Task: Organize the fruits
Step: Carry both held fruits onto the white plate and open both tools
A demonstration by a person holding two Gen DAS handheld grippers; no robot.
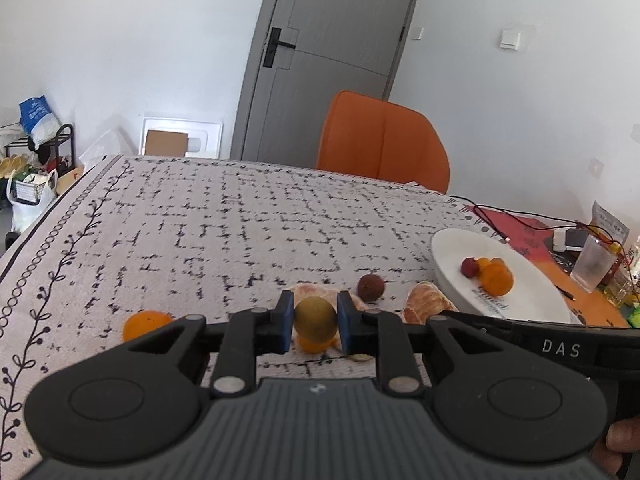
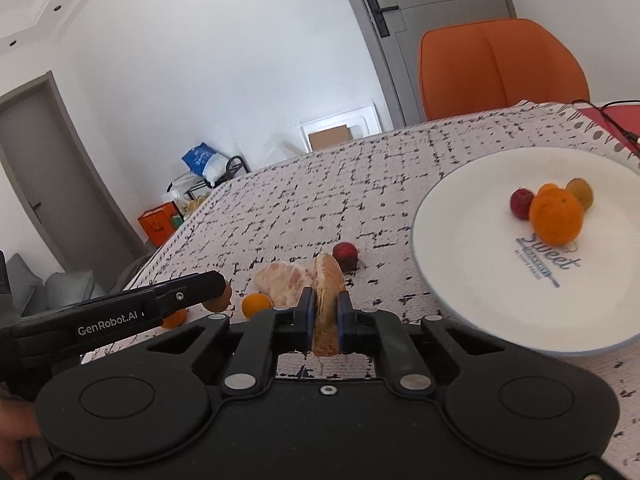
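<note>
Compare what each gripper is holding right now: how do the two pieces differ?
The left gripper clamps a round, whole, olive-brown fruit; the right gripper clamps a flat, peeled, pale-orange citrus segment standing on edge. Both are pinched between blue pads above the tablecloth.

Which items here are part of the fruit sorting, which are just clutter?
Job: white plate with fruit; round yellow-green fruit in left gripper; peeled citrus segment in right gripper; dark red fruit; small orange.
Clutter: orange chair; glass; cables.
</note>
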